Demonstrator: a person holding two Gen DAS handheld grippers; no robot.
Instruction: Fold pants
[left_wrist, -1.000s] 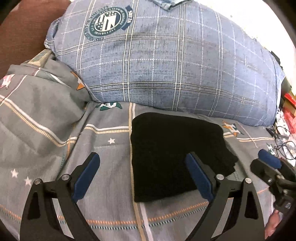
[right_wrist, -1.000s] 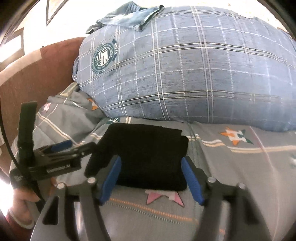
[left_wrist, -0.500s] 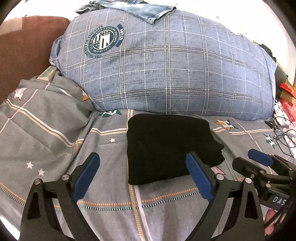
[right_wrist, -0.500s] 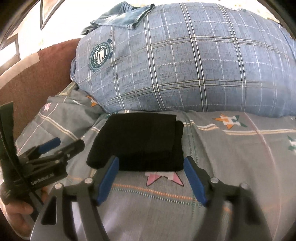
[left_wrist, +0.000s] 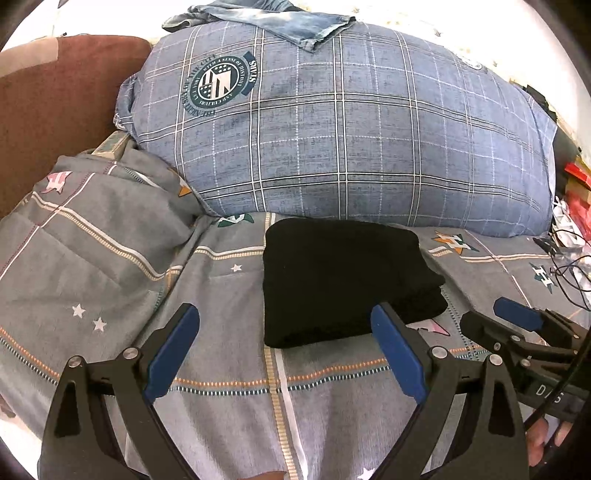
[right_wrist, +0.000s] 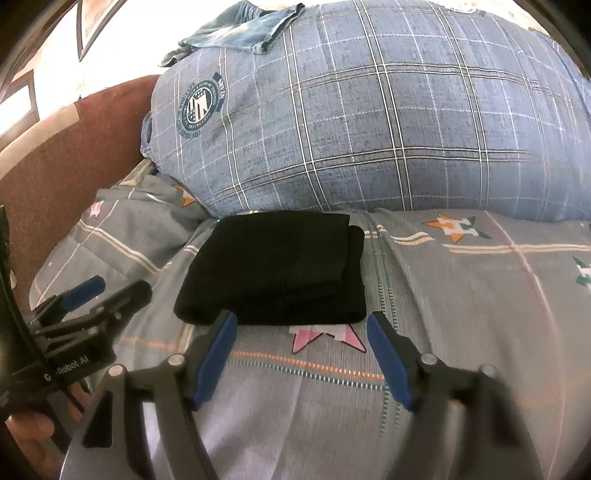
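Observation:
The black pants (left_wrist: 343, 277) lie folded into a compact rectangle on the grey patterned bedsheet (left_wrist: 221, 406), just in front of a big blue plaid pillow. They also show in the right wrist view (right_wrist: 280, 269). My left gripper (left_wrist: 284, 314) is open and empty, held back from the pants' near edge. My right gripper (right_wrist: 299, 317) is open and empty, just short of the pants' near edge. Each gripper shows in the other's view, the right one (left_wrist: 517, 328) at the right and the left one (right_wrist: 92, 299) at the left.
The blue plaid pillow (left_wrist: 351, 129) fills the back, with a denim garment (left_wrist: 280, 18) on top. A brown headboard (left_wrist: 44, 96) stands at the left. Cables and clutter (left_wrist: 569, 229) lie at the bed's right edge. A rumpled grey quilt (left_wrist: 85, 240) lies at the left.
Both grippers have drawn back and up from the folded pants, which now look smaller and farther away. The pants have not moved.

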